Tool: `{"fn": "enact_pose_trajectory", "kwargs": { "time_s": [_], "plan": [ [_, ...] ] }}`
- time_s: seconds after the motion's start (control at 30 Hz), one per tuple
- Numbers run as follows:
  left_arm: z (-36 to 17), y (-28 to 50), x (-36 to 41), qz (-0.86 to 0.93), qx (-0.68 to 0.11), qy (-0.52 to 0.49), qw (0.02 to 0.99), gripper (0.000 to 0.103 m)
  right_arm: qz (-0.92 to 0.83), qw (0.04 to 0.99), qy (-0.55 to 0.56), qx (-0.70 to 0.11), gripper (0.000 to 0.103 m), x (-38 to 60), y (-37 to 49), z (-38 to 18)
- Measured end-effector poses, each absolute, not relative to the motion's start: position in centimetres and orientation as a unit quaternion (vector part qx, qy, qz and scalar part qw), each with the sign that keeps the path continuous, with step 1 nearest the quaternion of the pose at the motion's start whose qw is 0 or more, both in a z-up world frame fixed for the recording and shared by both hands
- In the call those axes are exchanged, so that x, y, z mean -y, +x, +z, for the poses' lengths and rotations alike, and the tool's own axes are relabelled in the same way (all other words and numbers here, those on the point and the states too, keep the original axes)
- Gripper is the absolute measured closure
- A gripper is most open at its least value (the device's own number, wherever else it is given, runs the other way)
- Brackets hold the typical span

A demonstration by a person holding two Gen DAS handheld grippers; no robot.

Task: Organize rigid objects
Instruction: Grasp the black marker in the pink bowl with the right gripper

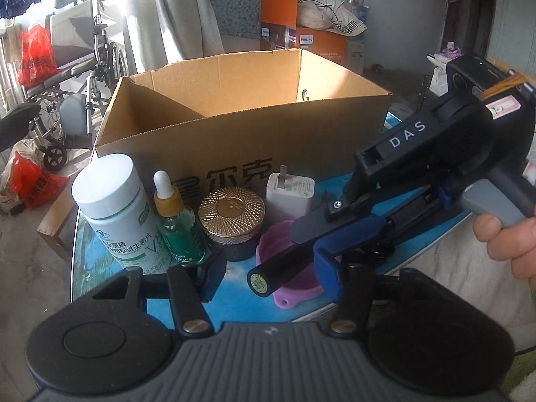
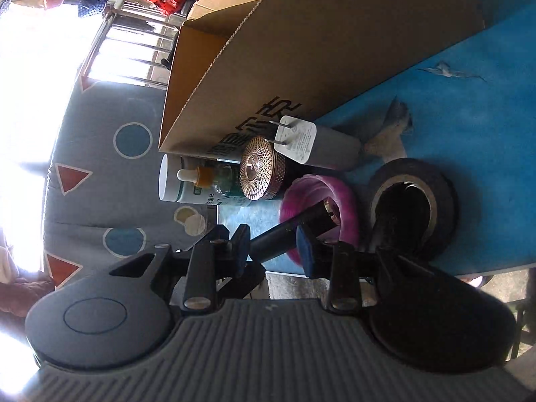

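My right gripper [image 1: 335, 234] [image 2: 273, 249] reaches in from the right and is shut on a black cylinder [image 1: 268, 274] [image 2: 288, 231], holding it low over a pink silicone cup [image 1: 284, 244] [image 2: 318, 187]. The cylinder's free end lies between the fingers of my left gripper [image 1: 269, 276], which stands open; its left pad is well clear of the cylinder. Behind the cup, a white vitamin bottle [image 1: 114, 207], a green dropper bottle [image 1: 177, 227], a gold-lidded jar [image 1: 231, 217] and a white charger plug [image 1: 289, 194] line the front of an open cardboard box [image 1: 234, 107].
A black tape roll [image 2: 415, 201] lies on the blue table [image 2: 469, 117] beside the cup. A hand [image 1: 509, 244] holds the right gripper's handle. Past the table's left edge stand a wheelchair [image 1: 77, 77] and red bags [image 1: 33, 53]. Orange boxes [image 1: 301, 40] sit far behind.
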State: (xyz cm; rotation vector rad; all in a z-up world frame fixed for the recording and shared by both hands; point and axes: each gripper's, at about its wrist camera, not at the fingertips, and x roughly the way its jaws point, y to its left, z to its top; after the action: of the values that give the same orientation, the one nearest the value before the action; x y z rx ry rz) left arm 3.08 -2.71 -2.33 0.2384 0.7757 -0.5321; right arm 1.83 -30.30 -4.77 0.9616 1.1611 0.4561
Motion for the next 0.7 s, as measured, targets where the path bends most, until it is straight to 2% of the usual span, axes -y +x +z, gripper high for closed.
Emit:
{"fn": "enact_pose_trajectory", "kwargs": {
  "time_s": [0.07, 0.23, 0.7],
  "plan": [
    [-2.6, 3.2, 3.1, -0.255, -0.375, 0.124, 0.882, 0.058, 0.204, 0.7, 0.434, -0.529, 0.073, 29.9, 2.2, -5.0],
    [-2.9, 3.1, 3.5, -0.257, -0.376, 0.135, 0.88, 0.076, 0.197, 0.698, 0.433, -0.535, 0.074, 29.4, 3.1, -5.1],
    [-3.1, 2.9, 5.0, -0.305, -0.378, 0.144, 0.862, 0.078, 0.15, 0.684, 0.44, -0.562, 0.074, 29.7, 4.3, -5.2]
  ]
}}
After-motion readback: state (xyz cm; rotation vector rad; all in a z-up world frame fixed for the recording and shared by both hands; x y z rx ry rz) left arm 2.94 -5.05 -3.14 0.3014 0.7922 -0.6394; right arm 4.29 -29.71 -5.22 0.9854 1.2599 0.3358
